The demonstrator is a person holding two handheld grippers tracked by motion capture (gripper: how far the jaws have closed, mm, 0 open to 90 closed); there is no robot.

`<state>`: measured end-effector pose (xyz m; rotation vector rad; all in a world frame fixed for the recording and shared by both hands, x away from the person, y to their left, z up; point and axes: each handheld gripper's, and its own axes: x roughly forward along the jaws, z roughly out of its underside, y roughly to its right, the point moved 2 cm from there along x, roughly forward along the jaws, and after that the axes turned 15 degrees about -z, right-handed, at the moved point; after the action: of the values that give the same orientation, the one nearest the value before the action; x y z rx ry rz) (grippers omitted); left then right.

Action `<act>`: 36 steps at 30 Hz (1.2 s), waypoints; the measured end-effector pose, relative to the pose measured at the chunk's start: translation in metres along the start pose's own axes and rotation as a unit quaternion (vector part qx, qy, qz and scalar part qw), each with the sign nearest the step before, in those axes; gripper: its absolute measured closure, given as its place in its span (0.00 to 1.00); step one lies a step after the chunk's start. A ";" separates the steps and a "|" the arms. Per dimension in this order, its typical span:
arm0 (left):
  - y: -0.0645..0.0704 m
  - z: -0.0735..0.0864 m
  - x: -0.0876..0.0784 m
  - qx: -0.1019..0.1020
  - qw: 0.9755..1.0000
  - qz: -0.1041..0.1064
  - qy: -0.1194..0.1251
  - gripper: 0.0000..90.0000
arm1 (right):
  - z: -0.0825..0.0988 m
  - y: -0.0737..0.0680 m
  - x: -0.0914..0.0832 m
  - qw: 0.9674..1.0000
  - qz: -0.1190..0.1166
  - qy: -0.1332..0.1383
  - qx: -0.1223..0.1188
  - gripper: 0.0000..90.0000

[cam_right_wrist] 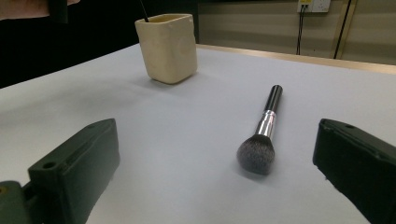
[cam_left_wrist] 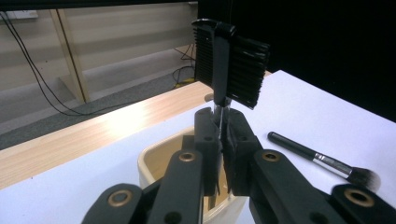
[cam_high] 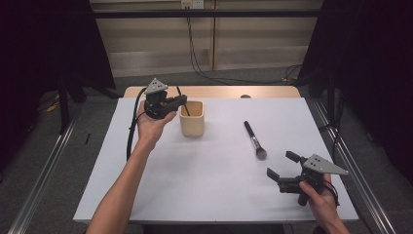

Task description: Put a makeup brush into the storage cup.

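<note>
Comb (cam_left_wrist: pixel 232 70), black plastic with fine teeth down both sides of a slim spine, stands upright in the left claw (cam_high: pixel 181 100), whose jaws are pinched together on its thin stem just below the toothed head. It hangs over the mouth of the cream cup (cam_high: pixel 192 118), which sits at the far left of the white surface (cam_high: pixel 195 185), and the lower end of the stem dips inside the rim. I would judge the comb light and stiff, though the stem is narrow and smooth, so it could twist or slip in the grip; holding it on the stem close under the head, as here, looks the safest place, since the teeth would likely bend or catch if squeezed. The cup looks squat and steady enough not to tip from a light knock. Well apart on the right lies a makeup brush (cam_high: pixel 254 140), black handle, silver ferrule, dark soft bristles pointing toward the near edge. The right claw (cam_high: pixel 282 165) hovers near it at the near right, jaws spread wide with nothing between them.
</note>
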<state>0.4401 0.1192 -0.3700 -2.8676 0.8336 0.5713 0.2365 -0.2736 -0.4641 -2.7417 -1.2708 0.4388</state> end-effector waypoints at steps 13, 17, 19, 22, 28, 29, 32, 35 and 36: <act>0.000 0.009 0.005 0.005 1.000 -0.004 -0.008 0.95 | 0.000 0.000 0.000 1.000 0.002 0.001 0.003 0.00; 0.000 0.010 0.006 0.004 1.000 -0.002 -0.009 0.95 | 0.000 0.001 0.000 1.000 0.004 0.001 0.004 0.00; 0.001 0.012 0.006 0.004 1.000 -0.003 -0.011 0.95 | 0.000 0.001 0.000 1.000 0.004 0.001 0.004 0.00; 0.001 0.014 0.008 0.007 1.000 -0.007 -0.015 0.95 | 0.000 0.001 0.000 1.000 0.004 0.001 0.004 0.00; 0.000 0.016 0.009 0.007 1.000 -0.001 -0.019 0.94 | 0.000 0.001 0.000 1.000 0.003 0.000 0.004 0.00; 0.000 0.017 0.009 0.008 1.000 -0.003 -0.019 0.94 | 0.000 0.001 0.001 1.000 0.003 0.000 0.005 0.00; 0.000 0.018 0.009 0.008 1.000 -0.003 -0.022 0.89 | 0.000 0.001 0.000 1.000 0.002 0.000 0.005 0.00; 0.000 0.018 0.010 0.000 1.000 -0.005 -0.020 0.82 | 0.000 0.001 0.000 1.000 0.002 0.001 0.005 0.00; 0.000 0.019 0.009 0.000 1.000 -0.007 -0.020 0.80 | 0.000 0.001 0.000 1.000 0.002 0.000 0.004 0.00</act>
<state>0.4413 0.1181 -0.3910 -2.8495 0.8079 0.6243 0.2369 -0.2739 -0.4645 -2.7375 -1.2603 0.4428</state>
